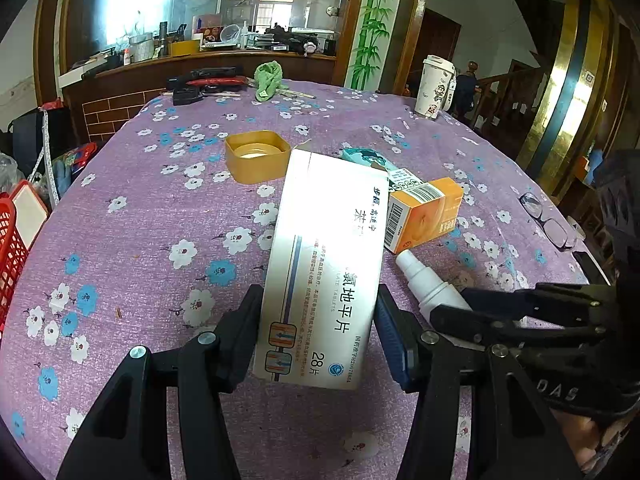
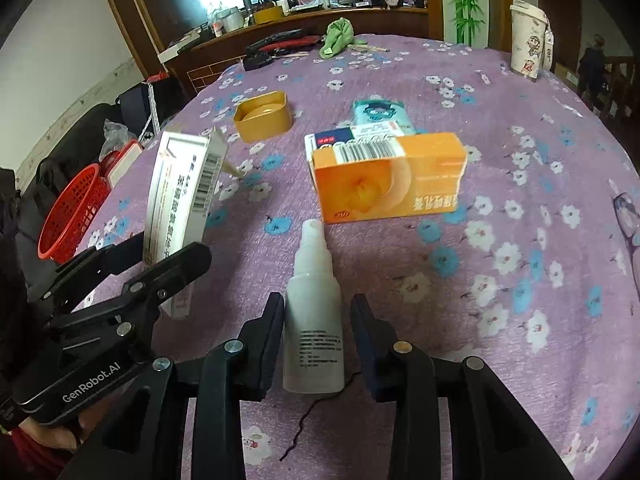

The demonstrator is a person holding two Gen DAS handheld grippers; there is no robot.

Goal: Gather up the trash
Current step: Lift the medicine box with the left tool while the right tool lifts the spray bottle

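Floral tablecloth (image 1: pixel 160 240), right view only — spray bottle (image 2: pixel 314 320) base

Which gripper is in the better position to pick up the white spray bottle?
The right gripper: its open fingers already straddle the white spray bottle lying on the table. The left gripper is busy, clamped on the white medicine box.

I see a round table (image 2: pixel 400 280) under a purple floral cloth. Lying on it: white spray bottle (image 2: pixel 312 316), orange box (image 2: pixel 390 178), teal packet (image 2: pixel 378 114), yellow lid (image 2: pixel 262 116), green rag (image 2: pixel 338 36), white cup (image 2: pixel 528 40), glasses (image 1: pixel 550 222), black and red tools (image 1: pixel 206 82) at the far edge.
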